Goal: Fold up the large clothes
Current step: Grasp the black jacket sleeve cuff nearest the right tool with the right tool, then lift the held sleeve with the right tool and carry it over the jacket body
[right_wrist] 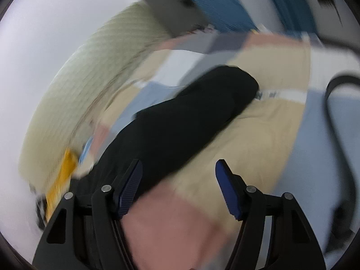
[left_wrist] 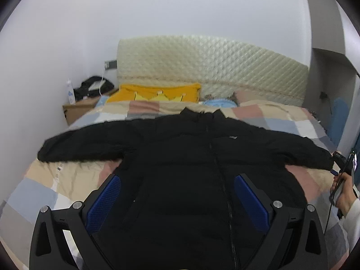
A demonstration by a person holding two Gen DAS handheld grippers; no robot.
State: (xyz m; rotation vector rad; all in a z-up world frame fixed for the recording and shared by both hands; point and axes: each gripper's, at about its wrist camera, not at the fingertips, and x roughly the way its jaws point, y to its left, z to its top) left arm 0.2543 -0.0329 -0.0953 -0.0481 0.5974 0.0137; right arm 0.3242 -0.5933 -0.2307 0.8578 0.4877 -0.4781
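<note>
In the left wrist view a black jacket [left_wrist: 191,157] lies spread front-up on a bed covered by a patchwork quilt [left_wrist: 67,180], its collar toward the far headboard [left_wrist: 202,67] and both sleeves stretched out to left and right. The left gripper [left_wrist: 177,200] hovers over the near hem with its jaws spread wide and released, blue pads on either side of the jacket's lower body; whether the pads touch the cloth cannot be told. To the far left a cardboard box [left_wrist: 76,110] carries a white bottle [left_wrist: 70,91] and a dark bag [left_wrist: 94,86], and a yellow pillow [left_wrist: 157,92] lies beside it under the headboard. At the far right edge the right gripper [left_wrist: 339,162] is at the end of the right sleeve, largely cut off, held by the person's hand [left_wrist: 344,193].

The right wrist view is heavily motion-blurred. The right gripper [right_wrist: 178,187] has its jaws wide apart and empty, above the quilt [right_wrist: 258,135], with the right sleeve [right_wrist: 191,117] running from its left pad toward the cuff. The cuff's outline and everything at the far rim are smeared.
</note>
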